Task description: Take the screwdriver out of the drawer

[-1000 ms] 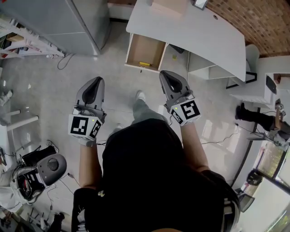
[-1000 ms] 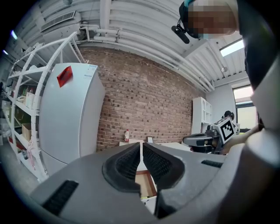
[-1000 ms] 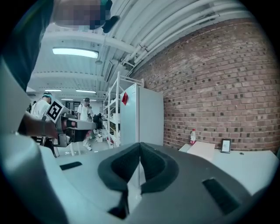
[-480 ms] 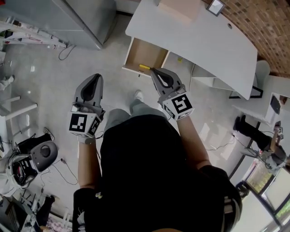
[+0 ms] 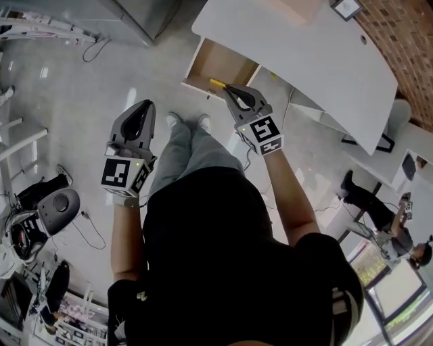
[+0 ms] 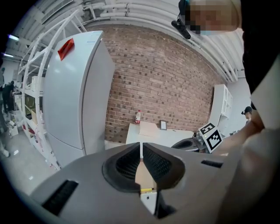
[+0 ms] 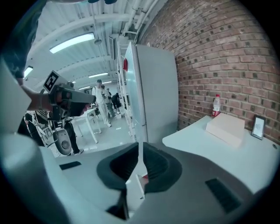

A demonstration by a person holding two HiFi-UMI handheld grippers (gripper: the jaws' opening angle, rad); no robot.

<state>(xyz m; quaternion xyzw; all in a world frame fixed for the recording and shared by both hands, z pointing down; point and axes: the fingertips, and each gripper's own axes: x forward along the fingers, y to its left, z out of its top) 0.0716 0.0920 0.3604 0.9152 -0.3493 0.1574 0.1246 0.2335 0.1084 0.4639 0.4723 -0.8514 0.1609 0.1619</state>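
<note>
The wooden drawer (image 5: 211, 64) stands pulled out from under the white desk (image 5: 304, 54). A yellow-handled screwdriver (image 5: 217, 84) lies at the drawer's near edge. My right gripper (image 5: 229, 89) is shut, with its tip just beside the screwdriver's handle and nothing between the jaws. My left gripper (image 5: 143, 108) is also shut and empty, hanging over the floor well left of the drawer. In the left gripper view the drawer (image 6: 144, 175) and the screwdriver (image 6: 147, 190) show below the closed jaws (image 6: 141, 151). The right gripper view shows closed jaws (image 7: 140, 151) above a white drawer edge (image 7: 135, 192).
A grey fridge (image 5: 145, 13) stands left of the desk. A flat box (image 7: 225, 127), a bottle (image 7: 216, 105) and a small frame (image 7: 258, 127) sit on the desk. Cables and equipment (image 5: 57, 203) lie on the floor at left. People stand at the far right (image 5: 379, 209).
The right gripper has moved forward from mid-floor to the drawer's near edge, reaching the screwdriver. The person has stepped closer to the desk. The left gripper stayed low at the left.
</note>
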